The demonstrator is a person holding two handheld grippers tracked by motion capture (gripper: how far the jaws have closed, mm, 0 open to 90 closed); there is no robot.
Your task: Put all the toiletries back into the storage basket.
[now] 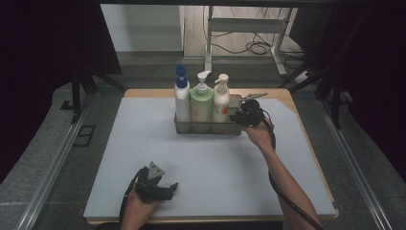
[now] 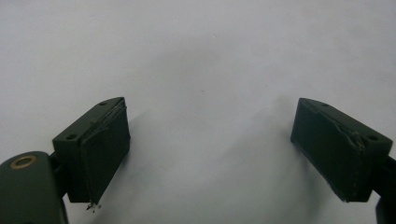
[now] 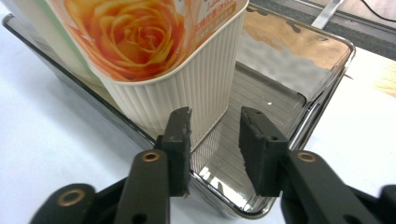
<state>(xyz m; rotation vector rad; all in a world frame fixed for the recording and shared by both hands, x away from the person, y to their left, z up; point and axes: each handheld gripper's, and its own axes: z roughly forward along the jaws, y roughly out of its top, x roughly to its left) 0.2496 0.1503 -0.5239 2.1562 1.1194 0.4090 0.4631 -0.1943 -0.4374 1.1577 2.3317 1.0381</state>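
The right tool (image 3: 214, 135) hovers at the near rim of the metal tray (image 3: 299, 135), jaws partly apart and gripping nothing, with the cream rose-label pump bottle (image 3: 187, 79) just beyond its left jaw. In the high view that tray (image 1: 208, 128) sits at twelve o'clock on the tabletop (image 1: 143, 158), carrying three bottles, the cream one (image 1: 221, 103) rightmost. The left tool (image 1: 160, 188) rests at seven o'clock, jaws wide and empty. To grip well (judging from the jaw line-up), shift toward ten o'clock so both pads straddle the ribbed body, staying above the rim.
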